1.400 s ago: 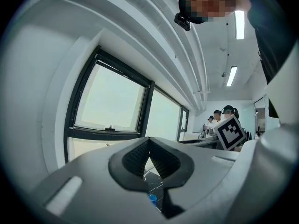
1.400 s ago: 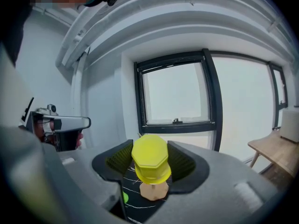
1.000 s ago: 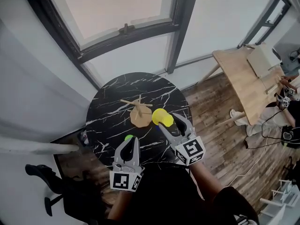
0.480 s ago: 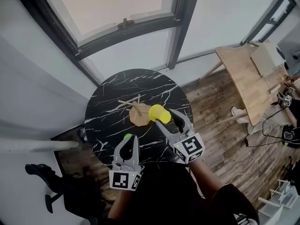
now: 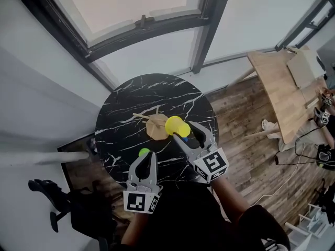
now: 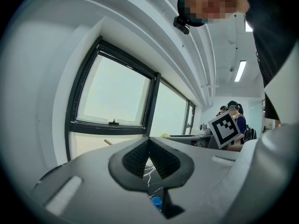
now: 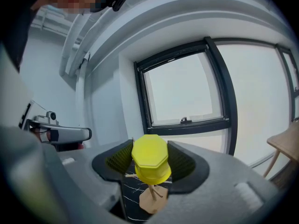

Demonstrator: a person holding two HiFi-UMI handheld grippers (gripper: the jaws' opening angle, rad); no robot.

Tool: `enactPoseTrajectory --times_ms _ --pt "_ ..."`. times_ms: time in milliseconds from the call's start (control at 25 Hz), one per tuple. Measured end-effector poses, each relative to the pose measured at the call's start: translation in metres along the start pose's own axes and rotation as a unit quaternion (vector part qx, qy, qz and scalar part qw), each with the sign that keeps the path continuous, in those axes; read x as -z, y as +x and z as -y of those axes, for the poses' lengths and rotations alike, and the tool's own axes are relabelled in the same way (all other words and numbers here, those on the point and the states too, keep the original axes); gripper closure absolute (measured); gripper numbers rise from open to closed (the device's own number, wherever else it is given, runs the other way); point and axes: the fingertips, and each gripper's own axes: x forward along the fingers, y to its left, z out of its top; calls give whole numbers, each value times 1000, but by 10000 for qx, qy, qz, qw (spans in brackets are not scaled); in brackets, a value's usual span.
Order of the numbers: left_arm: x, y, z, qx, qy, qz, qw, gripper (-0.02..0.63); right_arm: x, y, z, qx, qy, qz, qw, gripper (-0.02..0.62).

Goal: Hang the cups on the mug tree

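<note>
A wooden mug tree stands near the middle of the round black marble table. My right gripper is shut on a yellow cup, held just right of the tree and close to its pegs. In the right gripper view both pads press the yellow cup, with the mug tree below and behind it. My left gripper is shut with nothing between its pads, and a small green cup shows at its tip. The left gripper hides most of the table; a blue bit shows below.
A large window is behind the table. A light wooden table stands at the right on the plank floor, with people's legs beside it. A black chair base sits at the lower left.
My right gripper has carried the yellow cup a little left and forward, closer to the mug tree. The left gripper has edged forward, still shut.
</note>
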Motion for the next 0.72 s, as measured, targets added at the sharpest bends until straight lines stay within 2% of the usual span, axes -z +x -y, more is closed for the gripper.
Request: enactPoseTrajectory --times_ms 720 --pt "8 11 -15 -160 -99 -103 9998 606 15 28 -2 -258 103 -190 9994 367"
